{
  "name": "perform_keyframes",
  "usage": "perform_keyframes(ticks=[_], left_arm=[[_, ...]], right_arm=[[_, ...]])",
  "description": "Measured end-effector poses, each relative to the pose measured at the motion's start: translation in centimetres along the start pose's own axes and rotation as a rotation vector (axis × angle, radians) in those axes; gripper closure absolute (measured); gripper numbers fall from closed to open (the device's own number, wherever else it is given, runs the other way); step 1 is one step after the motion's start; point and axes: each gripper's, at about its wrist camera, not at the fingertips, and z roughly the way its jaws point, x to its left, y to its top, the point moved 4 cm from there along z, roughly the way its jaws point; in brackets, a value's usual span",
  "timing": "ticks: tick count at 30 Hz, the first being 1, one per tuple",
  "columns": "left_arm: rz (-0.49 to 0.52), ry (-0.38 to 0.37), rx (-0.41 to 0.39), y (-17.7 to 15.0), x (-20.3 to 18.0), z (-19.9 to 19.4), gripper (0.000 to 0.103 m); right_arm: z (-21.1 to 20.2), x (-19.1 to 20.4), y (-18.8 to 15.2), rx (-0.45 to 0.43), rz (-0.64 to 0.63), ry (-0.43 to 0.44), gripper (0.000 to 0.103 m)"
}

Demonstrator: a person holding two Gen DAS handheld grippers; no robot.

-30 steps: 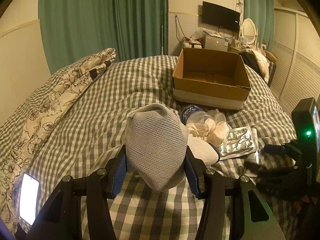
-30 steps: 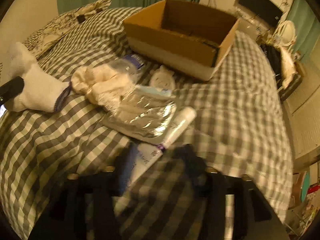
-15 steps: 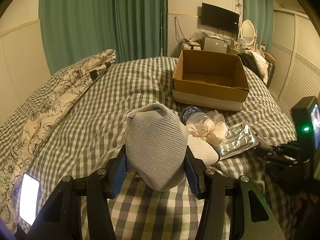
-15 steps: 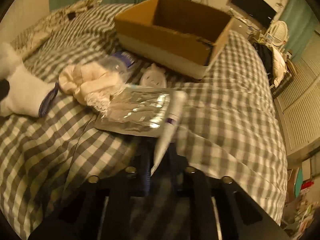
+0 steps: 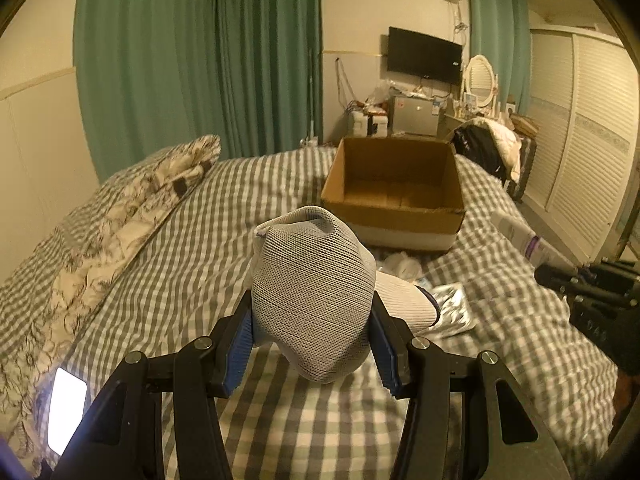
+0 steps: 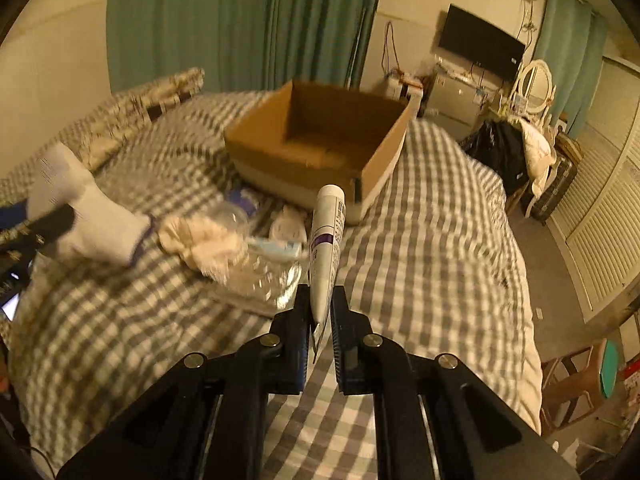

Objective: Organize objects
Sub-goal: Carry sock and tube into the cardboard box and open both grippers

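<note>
My left gripper (image 5: 312, 316) is shut on a white mesh sock (image 5: 312, 292) and holds it above the checked bed; the sock also shows in the right wrist view (image 6: 88, 216). My right gripper (image 6: 320, 304) is shut on the flat end of a white tube (image 6: 328, 236), cap pointing up and away; the tube also shows in the left wrist view (image 5: 520, 236). An open, empty cardboard box (image 5: 396, 192) sits on the bed beyond both, also in the right wrist view (image 6: 320, 148).
On the bed in front of the box lie a clear plastic bottle (image 6: 236, 216), a crumpled white cloth (image 6: 204, 244), a silver foil pack (image 5: 452, 304) and a small white round item (image 6: 286, 228). A floral pillow (image 5: 120, 216) lies left. A lit phone (image 5: 66, 416) lies near left.
My right gripper has closed on the tube and lifted it off the bed, pointing toward the box. My left gripper has risen with the sock.
</note>
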Motion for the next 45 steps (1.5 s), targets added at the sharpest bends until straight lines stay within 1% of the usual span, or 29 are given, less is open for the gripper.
perform_keyframes(ticks=[3,5,10,14,19,23,26,28,32,37,38,39,40,41,42,43,44,45], left_arm=[[0.029,-0.022,-0.029,2.1,-1.0,-0.2,0.050],[0.048,-0.031,-0.052,3.7,-1.6,-0.2,0.050],[0.063,-0.059,-0.094,9.4,-2.4,1.2,0.050],[0.084,-0.037,-0.120,13.1,-2.7,3.4,0.050],[0.103,-0.011,-0.110,16.8,-3.3,8.5,0.050],[0.099,-0.016,-0.082,18.0,-4.0,12.9,0.050],[0.094,-0.017,-0.051,18.1,-4.5,16.9,0.050],[0.097,-0.019,-0.039,18.1,-4.9,18.8,0.050],[0.117,-0.030,-0.007,17.0,-5.7,22.4,0.050],[0.133,-0.053,0.017,15.8,-6.6,24.0,0.048],[0.133,-0.060,0.020,15.7,-6.7,24.1,0.046],[0.132,-0.063,0.023,15.7,-6.7,24.1,0.042],[0.131,-0.056,0.023,15.6,-6.7,24.0,0.031],[0.129,-0.045,0.020,15.7,-6.6,23.8,0.023],[0.124,-0.031,0.009,15.8,-6.5,23.4,0.011],[0.120,-0.027,-0.004,15.9,-6.4,22.8,0.008],[0.115,-0.028,-0.013,16.1,-6.3,22.2,0.008],[0.111,-0.032,-0.017,16.2,-6.1,21.6,0.007]], right_arm=[[-1.9,-0.5,1.9,-0.054,-0.004,0.009,0.094],[-3.0,-0.9,3.7,-0.097,-0.010,0.015,0.094],[-3.9,-1.6,8.0,-0.171,-0.027,0.028,0.094],[-3.0,-2.2,12.2,-0.215,-0.027,0.050,0.094],[-0.2,-2.8,16.7,-0.244,-0.027,0.064,0.094],[4.2,-3.4,19.4,-0.226,-0.015,0.060,0.094],[8.2,-4.2,20.5,-0.192,0.009,0.058,0.094],[10.5,-4.7,20.9,-0.170,0.022,0.058,0.094],[14.2,-5.5,20.8,-0.141,0.026,0.067,0.093],[16.3,-5.9,19.6,-0.136,0.041,0.090,0.092],[16.4,-6.0,19.4,-0.137,0.045,0.093,0.092],[16.5,-6.2,19.3,-0.138,0.051,0.092,0.092],[16.4,-6.3,19.1,-0.139,0.054,0.090,0.092],[16.3,-6.6,19.2,-0.142,0.058,0.082,0.084],[16.1,-6.7,19.2,-0.144,0.063,0.071,0.063],[15.9,-7.1,19.3,-0.150,0.071,0.060,0.052],[15.2,-7.3,19.3,-0.166,0.081,0.052,0.042],[14.3,-7.4,19.4,-0.180,0.089,0.050,0.041]])
